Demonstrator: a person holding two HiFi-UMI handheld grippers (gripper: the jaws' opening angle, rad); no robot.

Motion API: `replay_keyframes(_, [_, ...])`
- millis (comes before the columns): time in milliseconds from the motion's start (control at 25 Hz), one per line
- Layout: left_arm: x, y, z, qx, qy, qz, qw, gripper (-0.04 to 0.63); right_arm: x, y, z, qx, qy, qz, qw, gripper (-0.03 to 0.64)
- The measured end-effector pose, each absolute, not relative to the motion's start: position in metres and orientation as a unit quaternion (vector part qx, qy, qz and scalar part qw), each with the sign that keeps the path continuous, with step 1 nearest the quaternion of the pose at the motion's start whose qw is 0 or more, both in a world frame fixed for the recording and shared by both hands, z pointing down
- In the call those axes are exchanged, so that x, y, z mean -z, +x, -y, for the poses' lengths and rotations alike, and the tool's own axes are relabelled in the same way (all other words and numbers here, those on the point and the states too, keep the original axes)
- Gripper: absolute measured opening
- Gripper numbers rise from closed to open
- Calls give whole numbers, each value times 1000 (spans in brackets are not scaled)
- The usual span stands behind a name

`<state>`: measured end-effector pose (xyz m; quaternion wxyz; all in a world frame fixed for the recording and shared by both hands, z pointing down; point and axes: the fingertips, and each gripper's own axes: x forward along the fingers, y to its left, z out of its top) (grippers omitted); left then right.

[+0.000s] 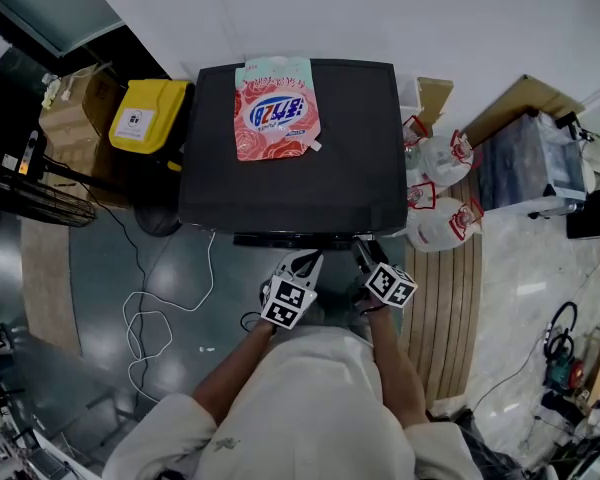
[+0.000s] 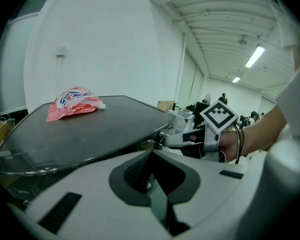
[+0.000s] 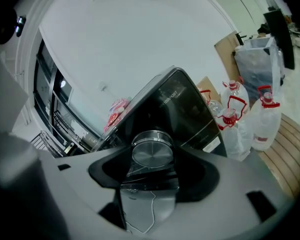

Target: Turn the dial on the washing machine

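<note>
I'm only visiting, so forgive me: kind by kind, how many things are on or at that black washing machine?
Washing machine: 1
Detergent pouch, lying on its lid: 1
Dial: 1
Handheld grippers: 2 (left gripper shut and empty, right gripper with its fingers on the dial)
Total: 5

A glossy black flat-topped washing machine [image 1: 290, 183] in the upper middle of the head view carries a pink plastic detergent pouch [image 1: 276, 108] patterned with red roses and a blue-and-white logo. The brushed silver round metal dial [image 3: 152, 153] shines at the centre of the right gripper view. In the head view's upper left is a yellow boxy plastic bin [image 1: 152, 116], and at right are clear plastic jugs [image 1: 442, 158] with red caps.
</note>
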<state>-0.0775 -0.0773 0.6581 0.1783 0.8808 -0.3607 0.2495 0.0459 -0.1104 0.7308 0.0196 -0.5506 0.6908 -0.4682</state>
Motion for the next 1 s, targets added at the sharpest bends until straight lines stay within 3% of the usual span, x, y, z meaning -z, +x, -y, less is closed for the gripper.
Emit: replay_keyframes(1000, [-658, -75, 75, -251, 883, 353, 182, 11, -729, 41, 112, 553, -506, -642, 157, 272])
